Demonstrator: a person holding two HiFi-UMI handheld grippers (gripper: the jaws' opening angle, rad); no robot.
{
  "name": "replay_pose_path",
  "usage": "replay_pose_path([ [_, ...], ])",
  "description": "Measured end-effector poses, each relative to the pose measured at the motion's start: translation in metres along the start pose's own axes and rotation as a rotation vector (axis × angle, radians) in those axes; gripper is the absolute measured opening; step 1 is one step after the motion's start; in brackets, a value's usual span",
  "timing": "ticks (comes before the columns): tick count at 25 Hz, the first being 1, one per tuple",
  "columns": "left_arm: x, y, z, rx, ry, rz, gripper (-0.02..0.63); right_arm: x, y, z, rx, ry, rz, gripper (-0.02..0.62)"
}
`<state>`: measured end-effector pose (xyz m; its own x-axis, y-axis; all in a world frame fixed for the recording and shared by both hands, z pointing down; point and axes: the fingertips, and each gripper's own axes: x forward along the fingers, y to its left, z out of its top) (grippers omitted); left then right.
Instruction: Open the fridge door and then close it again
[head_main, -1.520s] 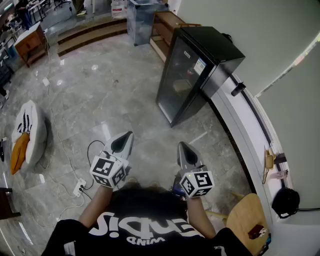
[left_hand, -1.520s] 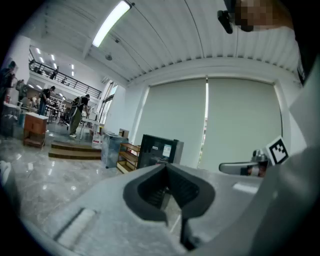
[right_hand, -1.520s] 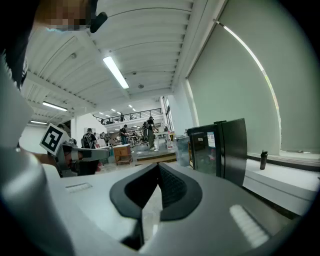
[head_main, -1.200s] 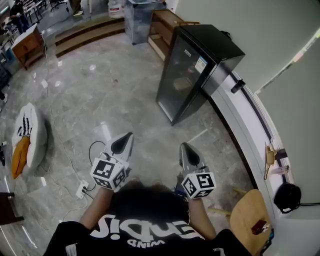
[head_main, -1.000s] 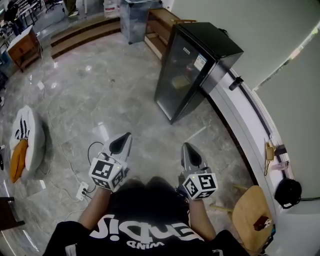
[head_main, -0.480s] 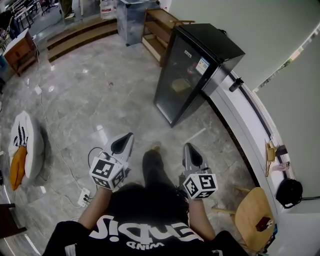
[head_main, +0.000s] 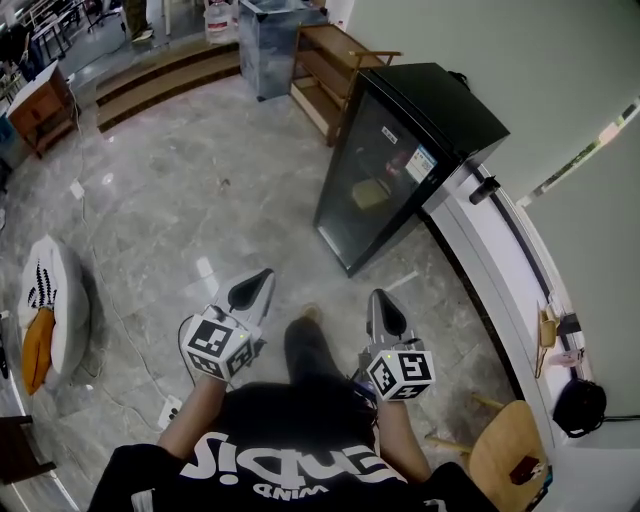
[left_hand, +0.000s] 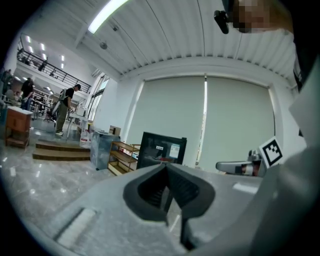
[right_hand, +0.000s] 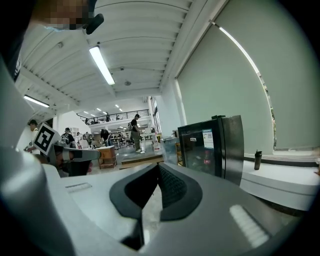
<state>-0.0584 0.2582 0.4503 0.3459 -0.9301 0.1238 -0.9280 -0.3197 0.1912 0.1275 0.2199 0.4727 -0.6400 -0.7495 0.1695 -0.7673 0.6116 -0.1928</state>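
Both grippers have come forward with the person's step, and the fridge (head_main: 400, 160) looks nearer. Held side by side and almost level, the left gripper (head_main: 260, 285) and right gripper (head_main: 380, 305) each have their jaws pressed together on nothing. The fridge stands shut, well ahead of the fingertips. Its dark glass obscures the contents, and the marker cubes (head_main: 217, 347) hide the hands.
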Motion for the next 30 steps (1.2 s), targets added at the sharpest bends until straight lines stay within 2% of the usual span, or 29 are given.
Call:
replay_pose_path([
  [8,0.098,0.050,0.040,-0.022,0.003,-0.006,0.002,0.095,-0.051,0.048,-0.030,0.016,-0.002,-0.003],
  [16,0.208,0.081,0.075,-0.020,-0.009,-0.019,0.002,0.180,-0.117,0.087,-0.054,0.015,0.007,-0.003],
  [24,0.264,0.110,0.093,0.002,-0.010,-0.012,0.002,0.242,-0.139,0.108,-0.046,-0.001,0.078,-0.003],
  [30,0.291,0.127,0.108,0.008,-0.009,-0.061,0.002,0.268,-0.144,0.116,-0.031,-0.001,0.075,-0.003],
])
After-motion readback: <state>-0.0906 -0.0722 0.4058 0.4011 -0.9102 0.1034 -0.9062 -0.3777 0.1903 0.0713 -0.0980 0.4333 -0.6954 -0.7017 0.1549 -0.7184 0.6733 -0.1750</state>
